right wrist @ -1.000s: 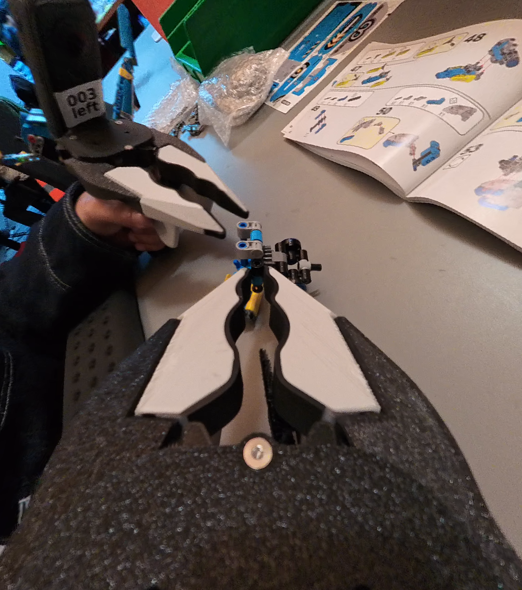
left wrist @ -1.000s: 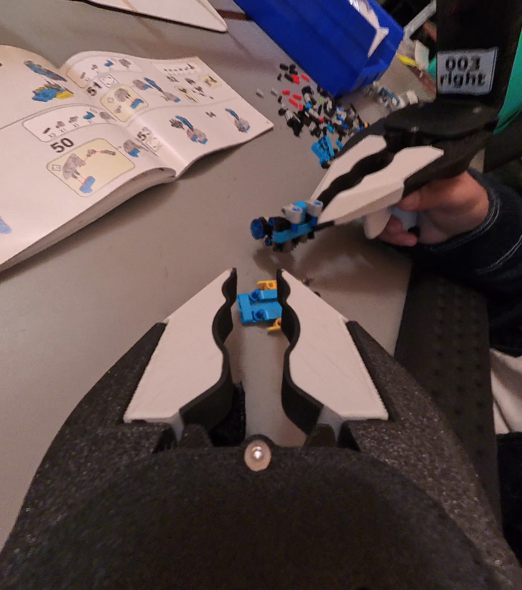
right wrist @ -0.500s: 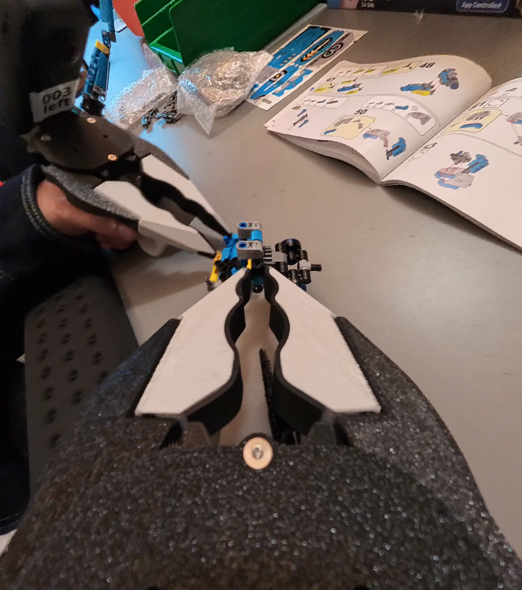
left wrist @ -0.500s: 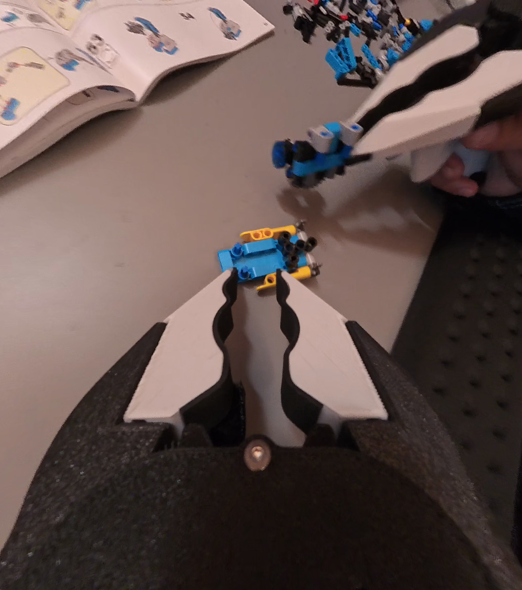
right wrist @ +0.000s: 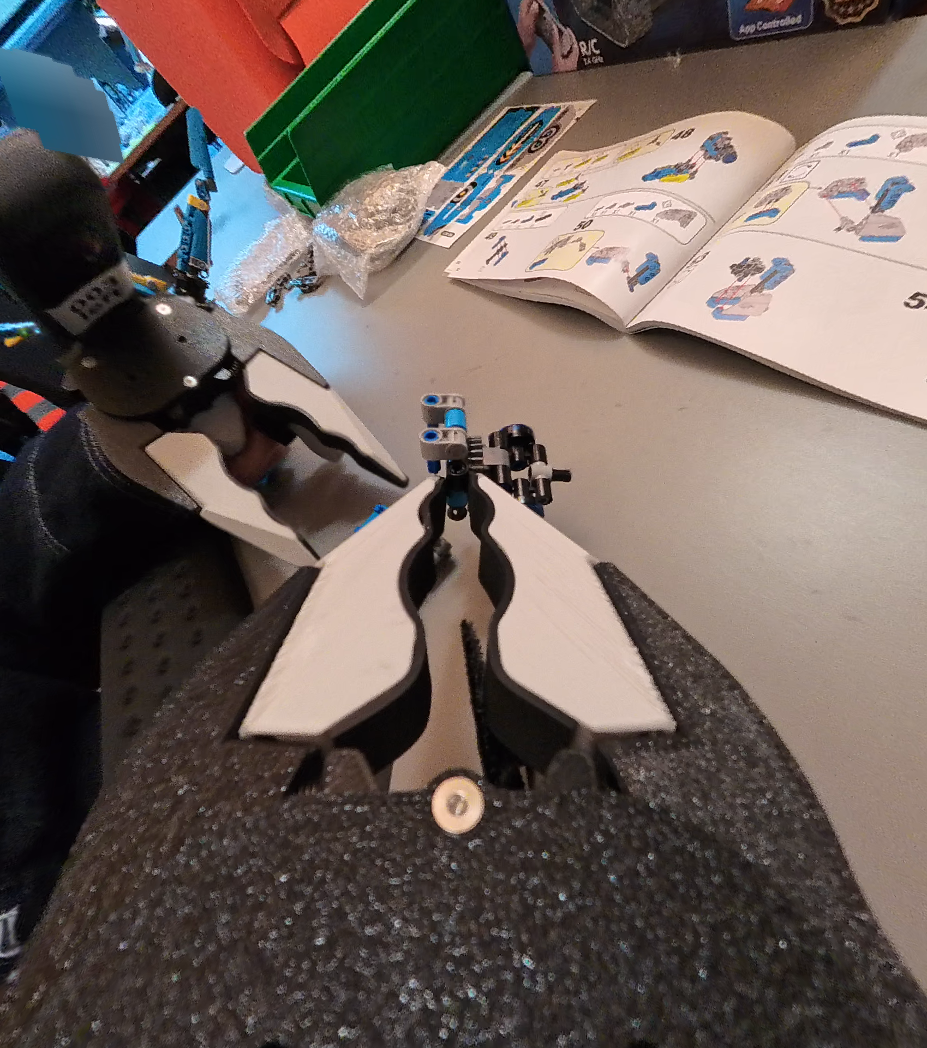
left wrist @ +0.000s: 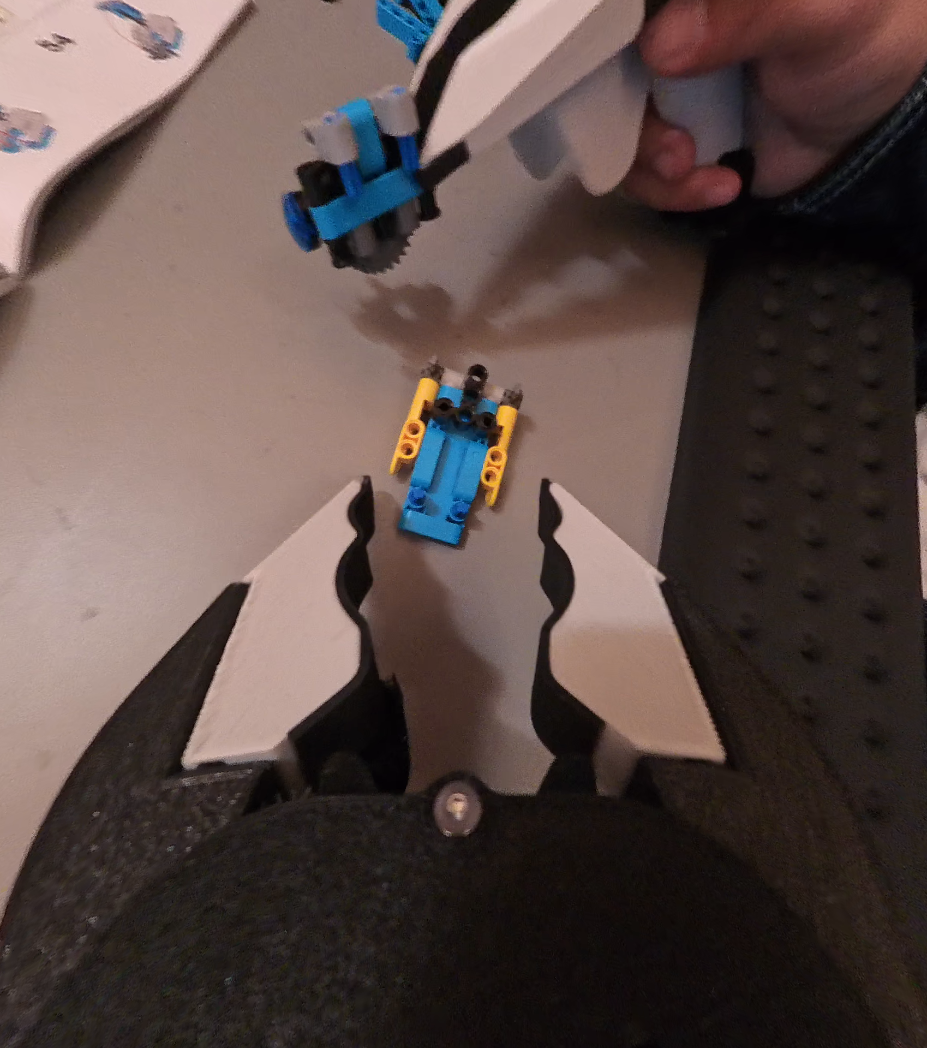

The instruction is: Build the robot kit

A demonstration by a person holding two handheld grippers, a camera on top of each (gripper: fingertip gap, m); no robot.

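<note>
The blue-and-yellow brick assembly (left wrist: pixel 452 462) lies flat on the grey table (left wrist: pixel 166 397), directly ahead of my left gripper (left wrist: pixel 454 487), its long axis in line with the fingers, its near end between the spread tips, apparently untouched. My left gripper is nearer. My right gripper (right wrist: pixel 456 482) pinches the blue-and-black gear assembly (left wrist: pixel 359 181) above the table, beyond it. Half a second ago the piece lay crosswise and my left fingers stood narrower. Instruction booklet (right wrist: pixel 733 227) lies well apart.

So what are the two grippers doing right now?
Left gripper: open, empty, above the blue and yellow brick assembly.
Right gripper: shut on the blue and grey gear assembly.
</note>
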